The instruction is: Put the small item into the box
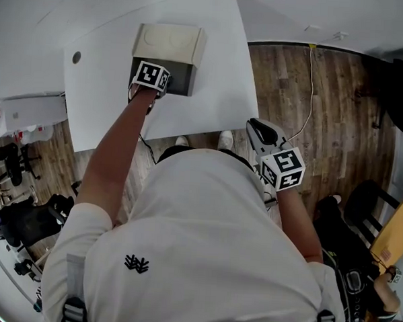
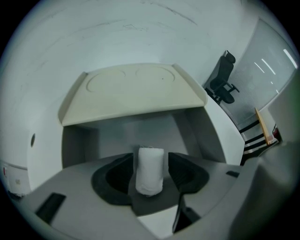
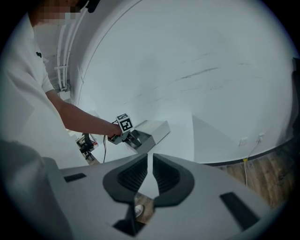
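The left tongs [image 2: 150,174] are held at the open front of a beige box [image 2: 133,91] that stands on the white counter [image 1: 213,70], its lid raised above the grey interior. Their jaws are spread apart, and a small white roll [image 2: 150,168] is seen upright between them with a slight gap on either side, so it is not clamped. Whether the roll rests on the box floor cannot be told. The right tongs [image 3: 150,176] are kept well apart from the box, off the counter's edge above the wooden floor [image 1: 338,117], their jaws drawn nearly together with nothing between them.
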The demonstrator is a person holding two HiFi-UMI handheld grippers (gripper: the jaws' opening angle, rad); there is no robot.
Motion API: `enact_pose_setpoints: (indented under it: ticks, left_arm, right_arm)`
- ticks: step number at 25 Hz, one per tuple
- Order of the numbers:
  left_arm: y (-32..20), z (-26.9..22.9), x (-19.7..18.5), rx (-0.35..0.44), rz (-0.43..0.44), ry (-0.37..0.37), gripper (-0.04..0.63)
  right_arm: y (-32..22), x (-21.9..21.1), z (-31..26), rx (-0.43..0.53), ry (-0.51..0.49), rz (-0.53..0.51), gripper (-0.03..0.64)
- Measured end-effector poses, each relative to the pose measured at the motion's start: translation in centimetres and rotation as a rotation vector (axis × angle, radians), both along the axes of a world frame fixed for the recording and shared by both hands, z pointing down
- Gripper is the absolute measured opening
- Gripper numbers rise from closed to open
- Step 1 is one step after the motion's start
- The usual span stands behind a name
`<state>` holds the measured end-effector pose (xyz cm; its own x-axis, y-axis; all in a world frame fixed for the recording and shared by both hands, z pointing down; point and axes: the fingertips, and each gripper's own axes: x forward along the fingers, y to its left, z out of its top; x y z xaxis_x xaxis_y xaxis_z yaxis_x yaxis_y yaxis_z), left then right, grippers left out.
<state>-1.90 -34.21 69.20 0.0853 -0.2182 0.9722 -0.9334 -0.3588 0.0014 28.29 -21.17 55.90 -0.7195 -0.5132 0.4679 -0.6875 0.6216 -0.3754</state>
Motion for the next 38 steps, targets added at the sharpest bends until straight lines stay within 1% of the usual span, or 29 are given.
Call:
enact_pose_setpoints:
  ticks: [6,11,13,15,21,24,27,28,29,30,34,38]
  left_arm:
    - [0.5,-1.4,-0.2,0.048,-0.013,0.043,0.250]
    - [0.9,-3.5,0.2,0.123,-0.020,0.102,0.256]
    - [1.1,-4.5,0.3,0.168,-0.037,0.151,0.259]
    - [1.4,-5.8,0.5,0.222,-0.061,0.214,0.259]
    - [2.7,-10.6,1.7,0.410,-0.097,0.386,0.257]
    - [4.0,-13.2,2.3,0.500,-0.074,0.477,0.214]
    - [6.3,-16.0,2.2,0.611,-0.050,0.522,0.106]
    - [7.3,-16.7,2.2,0.632,-0.046,0.534,0.059]
    - [8.2,-17.3,2.2,0.646,-0.042,0.551,0.027]
    - [9.1,-17.8,2.2,0.655,-0.037,0.575,0.008]
    - [12.5,-19.8,1.8,0.669,0.005,0.685,0.006]
    - [17.3,-21.1,0.6,0.640,0.068,0.745,0.006]
  right_arm:
    - [0.0,-0.5,0.3,-0.002,-0.010,-0.025,0.036]
    - [0.5,-1.4,0.4,-0.004,-0.016,-0.054,0.035]
    - [0.6,-1.8,0.3,0.000,-0.021,-0.065,0.033]
    - [0.8,-2.4,0.4,-0.002,-0.026,-0.078,0.031]
    - [0.9,-4.3,0.9,-0.001,-0.023,-0.140,0.025]
    - [0.8,-5.9,0.2,0.015,-0.019,-0.170,0.020]
    - [1.3,-7.8,-0.6,0.031,-0.021,-0.201,0.011]
    - [1.5,-8.3,-0.8,0.034,-0.020,-0.205,0.011]
    - [1.7,-8.8,-1.0,0.039,-0.017,-0.209,0.009]
    - [1.7,-9.4,-1.1,0.046,-0.012,-0.215,0.009]
    - [1.9,-12.2,-1.9,0.083,0.022,-0.233,0.008]
    - [4.0,-15.2,-2.8,0.084,0.034,-0.226,0.007]
